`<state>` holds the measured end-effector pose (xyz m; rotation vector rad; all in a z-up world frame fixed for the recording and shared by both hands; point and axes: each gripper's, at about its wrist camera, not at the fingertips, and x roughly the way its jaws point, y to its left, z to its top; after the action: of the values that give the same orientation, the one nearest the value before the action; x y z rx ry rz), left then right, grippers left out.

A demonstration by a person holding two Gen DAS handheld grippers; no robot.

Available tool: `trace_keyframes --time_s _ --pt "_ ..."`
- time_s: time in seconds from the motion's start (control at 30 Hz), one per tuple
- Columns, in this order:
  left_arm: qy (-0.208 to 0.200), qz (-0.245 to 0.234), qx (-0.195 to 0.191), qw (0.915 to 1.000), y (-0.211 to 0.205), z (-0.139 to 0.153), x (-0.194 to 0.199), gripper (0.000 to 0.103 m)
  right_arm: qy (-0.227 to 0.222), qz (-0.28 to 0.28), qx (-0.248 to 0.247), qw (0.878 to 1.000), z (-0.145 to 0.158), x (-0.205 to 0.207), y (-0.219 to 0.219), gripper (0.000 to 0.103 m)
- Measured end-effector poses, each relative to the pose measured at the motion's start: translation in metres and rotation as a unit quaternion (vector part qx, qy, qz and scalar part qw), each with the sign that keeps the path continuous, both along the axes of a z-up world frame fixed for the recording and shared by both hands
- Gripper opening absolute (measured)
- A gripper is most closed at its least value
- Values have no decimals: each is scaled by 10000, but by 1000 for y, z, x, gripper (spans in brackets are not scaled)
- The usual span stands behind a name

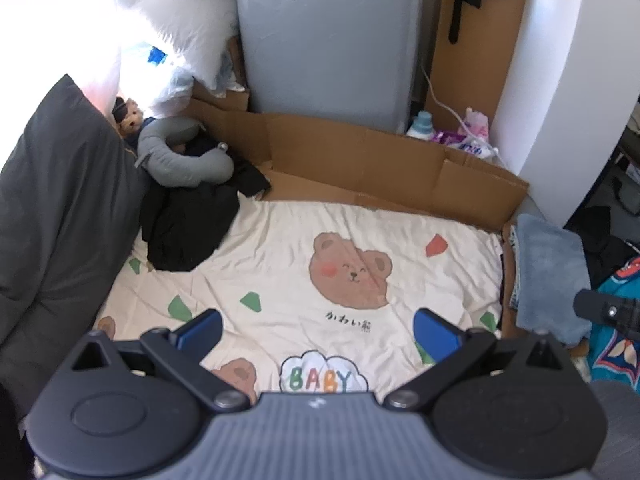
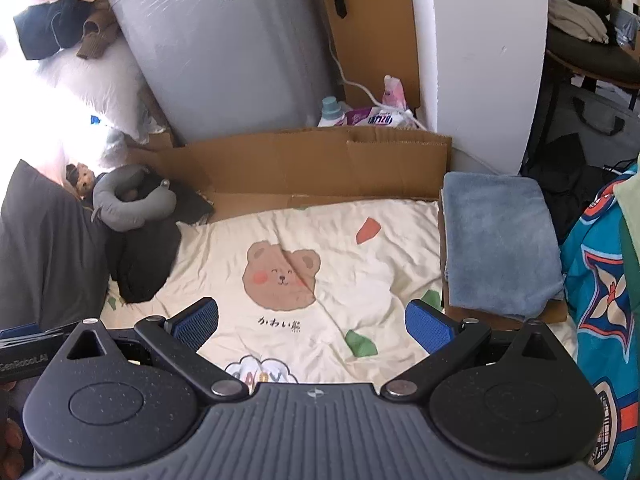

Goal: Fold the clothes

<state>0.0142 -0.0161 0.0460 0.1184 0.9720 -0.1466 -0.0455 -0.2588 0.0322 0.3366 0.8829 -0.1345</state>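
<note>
Both the left gripper (image 1: 318, 330) and right gripper (image 2: 312, 320) hang with jaws spread wide, holding nothing, above the bear-print sheet (image 1: 280, 264). A crumpled black garment (image 1: 188, 220) lies at ten o'clock; a folded blue towel (image 2: 500, 240) sits at two o'clock.

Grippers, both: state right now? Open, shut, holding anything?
Left gripper: open, holding nothing, above the bear-print sheet.
Right gripper: open, holding nothing, above the same sheet.
</note>
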Motion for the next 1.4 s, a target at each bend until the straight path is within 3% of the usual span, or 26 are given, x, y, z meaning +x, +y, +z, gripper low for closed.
trace_keyframes --time_s 0.6,0.9,1.03,1.4 --pt "394 327 151 9986 6 -20 -5 103 517 918 182 9943 -15 13 35 102" --pt "406 315 73 9987 4 -23 -6 102 663 1003 68 9927 -17 17 38 102" --pt "317 270 107 9991 3 -23 -8 98 701 1103 -20 9914 -17 19 40 102" --pt "409 254 160 9987 2 -24 -4 97 725 1103 122 9912 -18 22 37 102"
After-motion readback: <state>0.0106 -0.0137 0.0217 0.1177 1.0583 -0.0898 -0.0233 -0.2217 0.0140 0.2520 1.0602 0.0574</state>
